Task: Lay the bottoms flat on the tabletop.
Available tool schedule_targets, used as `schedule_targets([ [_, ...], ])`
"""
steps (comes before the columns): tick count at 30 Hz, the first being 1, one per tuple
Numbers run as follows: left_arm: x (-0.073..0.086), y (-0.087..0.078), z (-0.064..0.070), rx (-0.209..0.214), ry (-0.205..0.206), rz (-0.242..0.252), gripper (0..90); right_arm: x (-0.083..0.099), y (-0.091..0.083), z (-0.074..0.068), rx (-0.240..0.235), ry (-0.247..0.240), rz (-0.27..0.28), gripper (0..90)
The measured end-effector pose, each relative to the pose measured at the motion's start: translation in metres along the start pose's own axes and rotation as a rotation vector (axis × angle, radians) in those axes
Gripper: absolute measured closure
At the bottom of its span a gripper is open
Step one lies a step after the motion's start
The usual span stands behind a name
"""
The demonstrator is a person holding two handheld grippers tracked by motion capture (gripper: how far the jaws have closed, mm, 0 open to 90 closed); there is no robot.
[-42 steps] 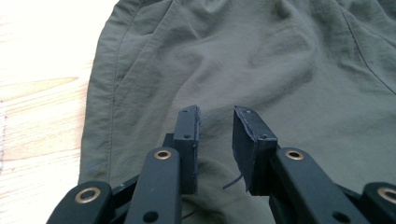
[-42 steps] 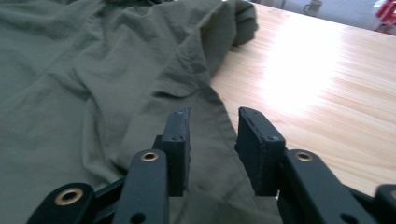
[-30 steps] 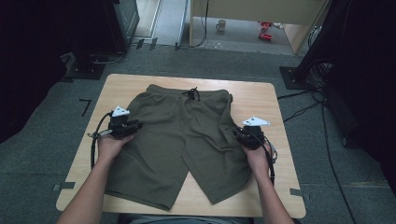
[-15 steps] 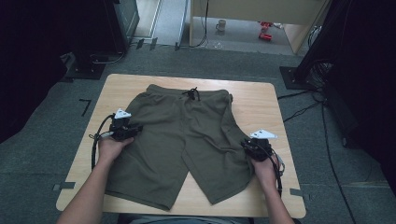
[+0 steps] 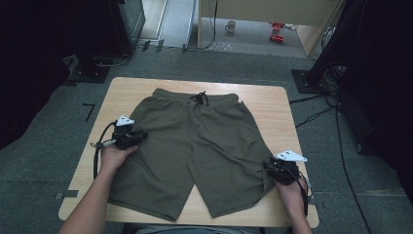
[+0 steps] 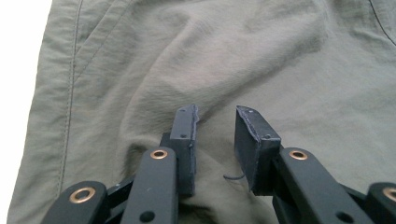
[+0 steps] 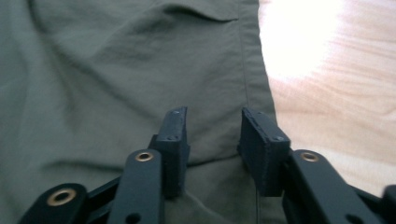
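— Where are the shorts (image 5: 197, 151)?
— Flat on the table (image 5: 272, 105). The left gripper (image 5: 130, 138) gapes over the fabric, holding nothing.
— The right gripper (image 5: 278, 171)?
— Parted too, at the leg's outer edge; contact with cloth unclear.

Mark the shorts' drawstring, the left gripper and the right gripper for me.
drawstring (image 5: 199, 98), high view, on the knot at the waistband.
left gripper (image 5: 141, 136), high view, at its jaw tips over the shorts' left side.
right gripper (image 5: 268, 168), high view, at its jaw tips by the shorts' right leg edge.

Both claws (image 6: 214, 140) (image 7: 215, 140) parted, low.
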State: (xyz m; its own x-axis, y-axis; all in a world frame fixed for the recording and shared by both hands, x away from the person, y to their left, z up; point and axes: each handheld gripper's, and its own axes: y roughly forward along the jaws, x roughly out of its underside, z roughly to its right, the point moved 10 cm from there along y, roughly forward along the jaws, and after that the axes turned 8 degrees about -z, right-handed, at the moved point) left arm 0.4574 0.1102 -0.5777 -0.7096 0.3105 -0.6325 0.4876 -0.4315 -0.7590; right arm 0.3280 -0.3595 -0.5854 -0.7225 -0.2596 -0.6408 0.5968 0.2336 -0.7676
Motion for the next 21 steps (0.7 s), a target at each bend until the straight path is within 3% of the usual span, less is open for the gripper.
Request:
schedule_targets([
  [4, -0.001, 0.000, 0.001, -0.004, 0.002, -0.003, 67.9, -0.006, -0.006, -0.003, -0.019, 0.000, 0.041, 59.8],
  [14, -0.026, -0.009, 0.011, -0.018, 0.049, 0.050, 64.9, -0.064, -0.021, -0.009, -0.030, -0.011, 0.122, 60.0],
  [21, -0.035, -0.002, 0.018, -0.001, 0.063, 0.043, 64.1, -0.098, -0.004, -0.020, -0.062, -0.021, 0.137, 62.8],
])
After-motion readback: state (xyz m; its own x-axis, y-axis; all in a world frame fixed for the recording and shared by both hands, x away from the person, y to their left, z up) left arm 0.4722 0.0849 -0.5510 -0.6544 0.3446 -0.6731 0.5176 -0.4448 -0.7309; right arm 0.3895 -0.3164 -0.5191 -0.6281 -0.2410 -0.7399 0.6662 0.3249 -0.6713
